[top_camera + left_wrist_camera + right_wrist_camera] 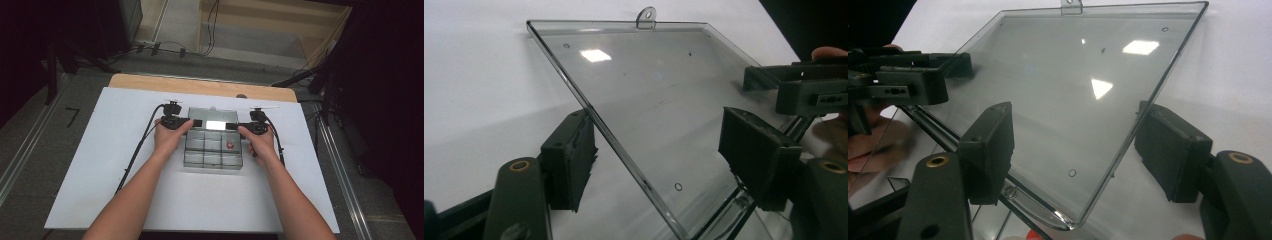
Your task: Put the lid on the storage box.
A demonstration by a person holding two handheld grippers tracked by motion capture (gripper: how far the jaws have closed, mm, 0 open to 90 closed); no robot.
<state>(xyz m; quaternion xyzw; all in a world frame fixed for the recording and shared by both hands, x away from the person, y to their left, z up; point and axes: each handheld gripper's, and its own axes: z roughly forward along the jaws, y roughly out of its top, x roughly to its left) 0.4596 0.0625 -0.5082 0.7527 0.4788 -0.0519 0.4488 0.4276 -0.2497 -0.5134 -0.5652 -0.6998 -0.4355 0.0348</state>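
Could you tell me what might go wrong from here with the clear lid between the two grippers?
The lid stands tilted open, each gripper's jaws straddling a side edge without clearly pressing, so it could slip and drop shut. The left gripper and right gripper face each other; uneven pulls might twist the hinge. A jolt could shift the box and its small red item.

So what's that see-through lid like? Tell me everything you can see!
The lid is a flat sheet of clear, smoky-grey plastic with a raised rim and a small hanging tab on its far edge. It is swung open and lies tilted behind the clear compartment box on the white table, joined to it at the hinge. Lamp light glints off it. The left gripper straddles one side edge and the right gripper the other; neither's pads seem to press on it.
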